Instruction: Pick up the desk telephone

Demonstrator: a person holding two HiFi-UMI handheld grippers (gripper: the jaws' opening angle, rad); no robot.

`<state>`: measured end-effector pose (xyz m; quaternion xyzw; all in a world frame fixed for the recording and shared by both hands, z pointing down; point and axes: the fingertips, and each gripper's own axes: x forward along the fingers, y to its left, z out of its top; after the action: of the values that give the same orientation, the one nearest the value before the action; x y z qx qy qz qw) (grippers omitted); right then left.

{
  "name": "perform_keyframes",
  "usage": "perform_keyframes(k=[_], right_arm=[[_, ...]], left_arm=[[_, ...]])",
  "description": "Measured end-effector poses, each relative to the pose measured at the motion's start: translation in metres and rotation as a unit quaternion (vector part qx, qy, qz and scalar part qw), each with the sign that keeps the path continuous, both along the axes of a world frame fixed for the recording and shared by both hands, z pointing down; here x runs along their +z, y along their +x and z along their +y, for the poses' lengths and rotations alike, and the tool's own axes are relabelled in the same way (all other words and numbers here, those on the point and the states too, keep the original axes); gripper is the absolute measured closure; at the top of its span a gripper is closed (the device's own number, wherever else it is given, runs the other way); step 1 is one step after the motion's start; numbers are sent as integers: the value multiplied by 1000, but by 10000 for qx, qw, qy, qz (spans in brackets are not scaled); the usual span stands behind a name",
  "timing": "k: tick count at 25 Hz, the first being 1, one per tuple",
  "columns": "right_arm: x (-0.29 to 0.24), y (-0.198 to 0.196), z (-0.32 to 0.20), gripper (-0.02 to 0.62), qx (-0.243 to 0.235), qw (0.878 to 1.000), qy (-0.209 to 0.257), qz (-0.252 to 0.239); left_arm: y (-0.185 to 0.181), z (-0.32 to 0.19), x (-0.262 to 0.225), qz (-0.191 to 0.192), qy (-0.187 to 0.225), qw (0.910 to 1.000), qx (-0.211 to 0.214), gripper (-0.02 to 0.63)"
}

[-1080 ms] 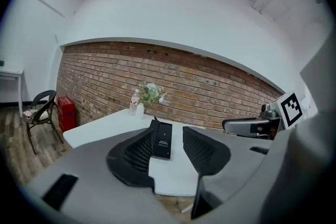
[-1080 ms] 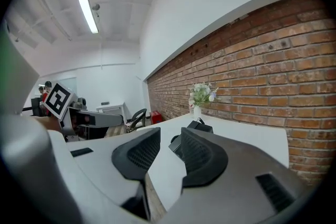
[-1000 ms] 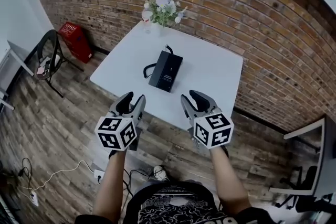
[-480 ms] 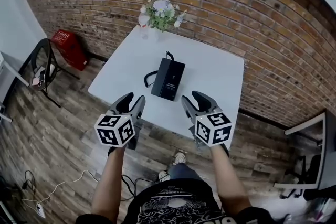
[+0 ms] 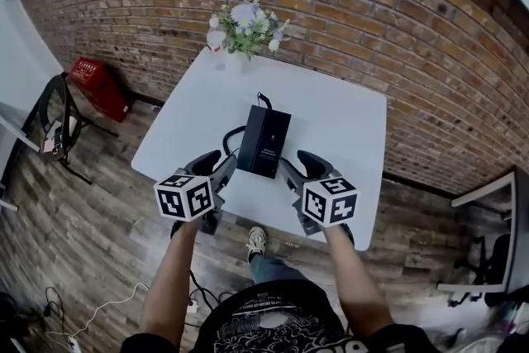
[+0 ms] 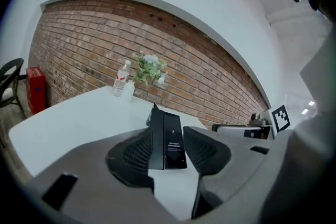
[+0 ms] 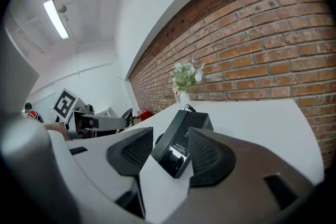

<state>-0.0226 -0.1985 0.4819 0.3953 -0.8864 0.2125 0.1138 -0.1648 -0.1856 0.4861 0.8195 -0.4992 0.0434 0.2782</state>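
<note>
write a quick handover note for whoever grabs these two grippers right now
Left gripper: open, empty, at the near left corner of the telephone.
Right gripper: jaws have just been opening, now open, empty, at its near right corner.
Telephone lies flat on the white table, cord on its left.
Done: both grippers brought up to it.
To do: close on the telephone, lift.

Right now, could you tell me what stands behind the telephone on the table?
Flowers and a clear bottle at the table's far edge, before the brick wall. The telephone's back face is hidden.
</note>
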Motion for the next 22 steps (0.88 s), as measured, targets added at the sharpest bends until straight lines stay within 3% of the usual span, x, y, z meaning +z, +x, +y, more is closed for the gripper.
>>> perform_keyframes(k=[10, 22], right_arm=[[59, -9, -61, 373, 230, 9966, -787, 11], [107, -24, -87, 322, 150, 9842, -1729, -345]], left_arm=[[8, -83, 60, 391, -831, 9928, 769, 396], [42, -123, 99, 804, -1561, 9672, 1834, 367]])
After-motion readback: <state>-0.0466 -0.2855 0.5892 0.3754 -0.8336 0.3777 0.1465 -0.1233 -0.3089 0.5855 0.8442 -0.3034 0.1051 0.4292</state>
